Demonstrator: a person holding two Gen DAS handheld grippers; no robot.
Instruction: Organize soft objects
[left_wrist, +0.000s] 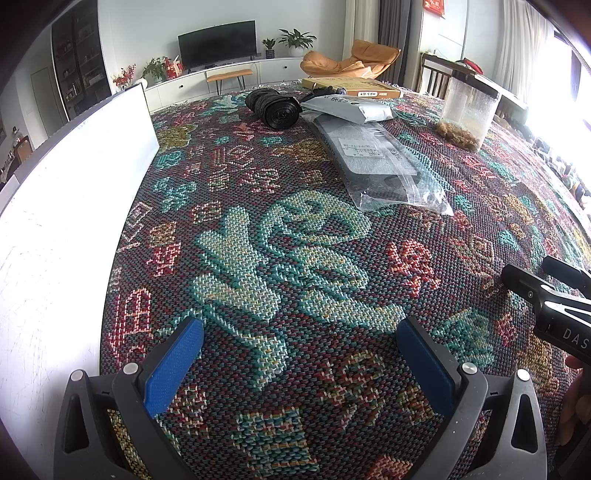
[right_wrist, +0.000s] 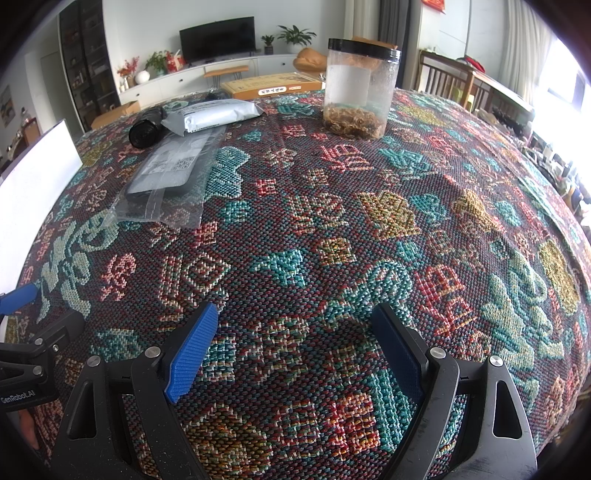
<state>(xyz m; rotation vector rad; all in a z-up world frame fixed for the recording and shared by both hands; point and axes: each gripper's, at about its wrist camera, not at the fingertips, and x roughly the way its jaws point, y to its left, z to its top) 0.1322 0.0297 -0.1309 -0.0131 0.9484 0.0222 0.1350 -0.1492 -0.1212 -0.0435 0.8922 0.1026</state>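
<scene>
Both tools hang over the patterned woven tablecloth with nothing between their blue pads: the left gripper has its jaws spread wide and empty at the bottom of its view, and the right gripper is likewise released and holding nothing. The soft things to sort lie in the upper middle of the left view: a clear plastic bag holding a flat dark grey item, a silver-grey padded mailer pouch overlapping its far end, and a black roll of plastic bags just beside the mailer's left side. The clear plastic jar with a black lid stands apart at the top of the right view, and a white board fills the left edge. The reach seems not yet begun. To do it well, I would go for the clear bag first, since it is nearest, coming in low and pinching a loose edge; the film will likely slide and crumple, so close gently and lift slowly.
</scene>
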